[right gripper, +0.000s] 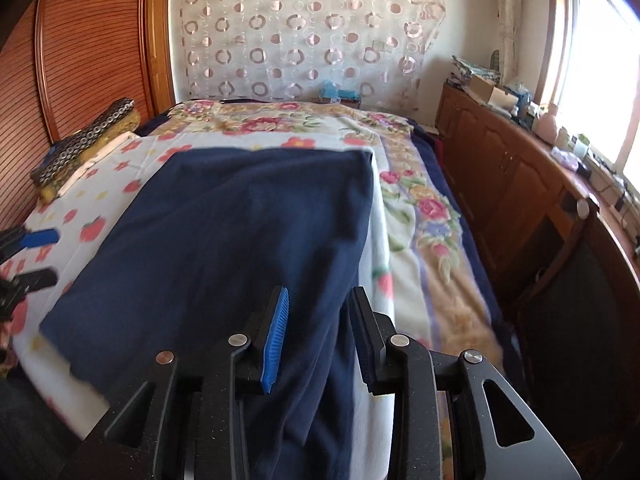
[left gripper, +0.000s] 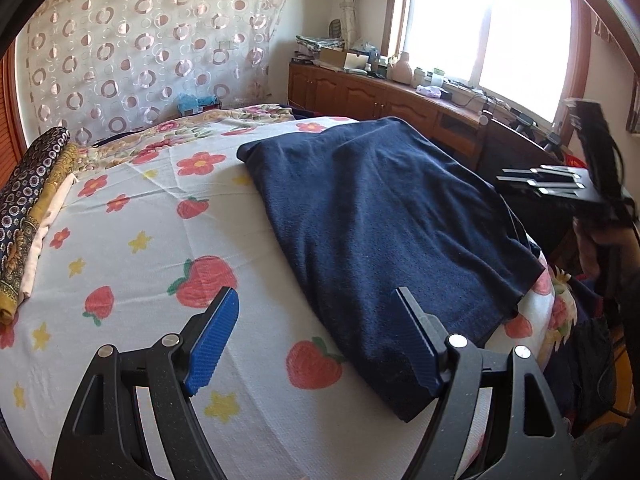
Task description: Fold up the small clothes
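Garment: navy cloth (left gripper: 384, 216) lies spread on the strawberry-print sheet (left gripper: 132, 236) over the bed, its near edge trailing off the bedside.
Right gripper (right gripper: 318, 336): I have its jaws partly apart over a draped fold of the cloth; whether the pads bite, I cannot tell.
Left gripper (left gripper: 316, 340): jaws spread wide and empty, beside the cloth's near corner.
Doing it well: I'd take the hem squarely, lift both corners level, and lay edge on edge.
Beyond: folded patterned fabrics (left gripper: 24, 216) by the bed's far side.
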The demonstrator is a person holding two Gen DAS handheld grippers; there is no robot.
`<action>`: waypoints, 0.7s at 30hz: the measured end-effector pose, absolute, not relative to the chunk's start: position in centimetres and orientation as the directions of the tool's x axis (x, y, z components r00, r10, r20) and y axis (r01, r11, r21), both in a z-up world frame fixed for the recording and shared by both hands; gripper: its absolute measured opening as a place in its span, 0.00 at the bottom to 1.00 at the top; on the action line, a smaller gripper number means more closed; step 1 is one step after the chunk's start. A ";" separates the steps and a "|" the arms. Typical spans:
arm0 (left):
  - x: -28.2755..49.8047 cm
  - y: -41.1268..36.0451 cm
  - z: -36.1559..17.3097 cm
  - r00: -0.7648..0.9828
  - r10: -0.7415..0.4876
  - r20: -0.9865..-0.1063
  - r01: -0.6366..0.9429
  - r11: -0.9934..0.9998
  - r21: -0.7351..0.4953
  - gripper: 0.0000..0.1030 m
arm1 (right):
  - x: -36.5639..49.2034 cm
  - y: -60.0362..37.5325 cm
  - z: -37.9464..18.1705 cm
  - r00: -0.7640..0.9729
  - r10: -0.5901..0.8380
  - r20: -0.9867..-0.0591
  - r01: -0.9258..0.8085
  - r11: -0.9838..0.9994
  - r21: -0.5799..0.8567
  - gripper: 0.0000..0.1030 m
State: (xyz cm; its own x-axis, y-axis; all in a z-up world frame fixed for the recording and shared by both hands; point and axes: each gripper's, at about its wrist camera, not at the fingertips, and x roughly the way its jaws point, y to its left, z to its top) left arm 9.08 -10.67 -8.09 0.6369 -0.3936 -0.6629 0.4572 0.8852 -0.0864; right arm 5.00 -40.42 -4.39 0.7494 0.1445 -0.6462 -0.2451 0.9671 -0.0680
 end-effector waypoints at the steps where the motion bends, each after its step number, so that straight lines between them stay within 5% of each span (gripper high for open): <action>1: 9.0 -10.9 -8.1 0.635 -0.393 -0.665 0.460 0.884 -0.084 0.76 | 4.3 -40.7 -4.4 0.749 0.147 -0.647 -0.247 0.967 -0.066 0.32; 18: 8.8 -12.9 -9.4 0.593 -0.382 -0.709 0.488 0.871 -0.061 0.76 | 1.4 -41.9 -5.4 0.684 0.170 -0.710 -0.274 0.961 -0.033 0.30; 21: 8.7 -13.1 -9.5 0.587 -0.382 -0.714 0.491 0.869 -0.061 0.76 | 1.2 -42.0 -4.9 0.666 0.238 -0.707 -0.331 0.944 0.007 0.01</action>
